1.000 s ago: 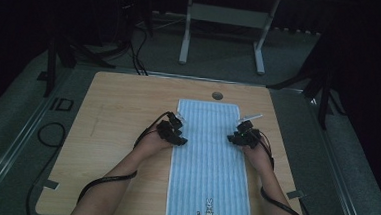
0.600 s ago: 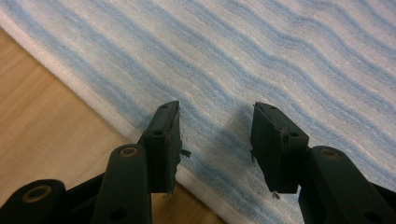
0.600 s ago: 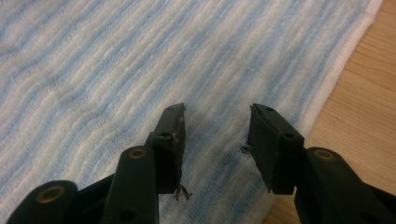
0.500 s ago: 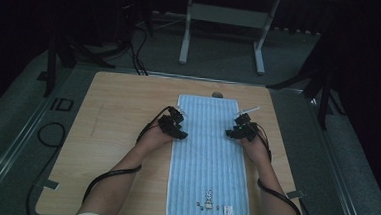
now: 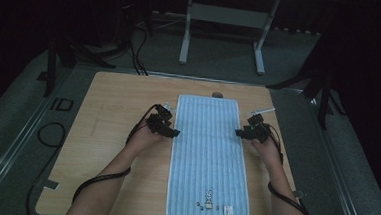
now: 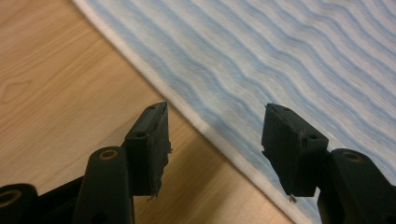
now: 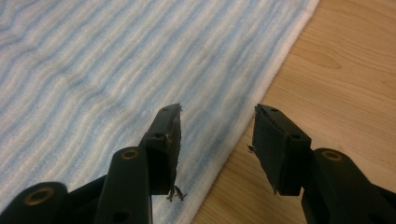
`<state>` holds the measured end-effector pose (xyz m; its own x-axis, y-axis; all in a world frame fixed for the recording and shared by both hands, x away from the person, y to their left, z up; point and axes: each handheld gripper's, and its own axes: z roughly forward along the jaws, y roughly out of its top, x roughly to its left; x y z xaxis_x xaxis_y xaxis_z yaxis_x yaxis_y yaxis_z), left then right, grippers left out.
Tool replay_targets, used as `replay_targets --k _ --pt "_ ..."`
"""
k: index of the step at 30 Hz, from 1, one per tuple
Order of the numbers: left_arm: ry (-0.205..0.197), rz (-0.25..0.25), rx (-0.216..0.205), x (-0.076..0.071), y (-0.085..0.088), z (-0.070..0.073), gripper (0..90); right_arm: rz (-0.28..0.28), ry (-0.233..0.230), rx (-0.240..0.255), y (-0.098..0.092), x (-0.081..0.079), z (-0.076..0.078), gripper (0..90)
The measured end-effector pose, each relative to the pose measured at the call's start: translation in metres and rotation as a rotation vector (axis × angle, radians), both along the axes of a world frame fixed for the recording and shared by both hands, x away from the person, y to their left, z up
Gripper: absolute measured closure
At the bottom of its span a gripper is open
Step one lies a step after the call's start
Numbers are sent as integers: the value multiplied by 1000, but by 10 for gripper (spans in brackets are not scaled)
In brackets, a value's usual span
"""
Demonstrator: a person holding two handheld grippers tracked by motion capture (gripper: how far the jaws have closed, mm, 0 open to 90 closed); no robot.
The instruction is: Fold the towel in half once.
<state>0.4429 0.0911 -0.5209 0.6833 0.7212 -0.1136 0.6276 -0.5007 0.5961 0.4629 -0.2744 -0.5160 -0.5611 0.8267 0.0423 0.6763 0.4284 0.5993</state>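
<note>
Towel [image 5: 205, 158] edges under two open, empty tools

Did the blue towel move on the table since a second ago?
Yes. The towel slid toward the person; its far edge now sits short of the round hole.

Blue striped towel [image 5: 207, 153] flat on wooden table [image 5: 113, 113], left claw [image 5: 169, 129], right claw [image 5: 244, 132] flanking it

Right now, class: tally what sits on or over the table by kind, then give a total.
Striped blue towels: 1
Handheld grippers: 2, left gripper and right gripper, both open at the towel's long edges
Small dark round things at the table's far edge: 1
Total: 4
</note>
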Motion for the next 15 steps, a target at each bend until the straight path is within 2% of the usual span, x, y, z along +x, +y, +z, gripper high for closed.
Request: replay_targets --k 4,13,15 --pt "-1 15 -9 7 -2 -5 414 -14 7 -16 0 4 -5 517" --pt "-2 29 18 15 -14 -21 415 -30 42 -43 5 14 -17 524" --pt "-19 30 23 14 -16 -22 419 -29 36 -51 7 14 -19 533"
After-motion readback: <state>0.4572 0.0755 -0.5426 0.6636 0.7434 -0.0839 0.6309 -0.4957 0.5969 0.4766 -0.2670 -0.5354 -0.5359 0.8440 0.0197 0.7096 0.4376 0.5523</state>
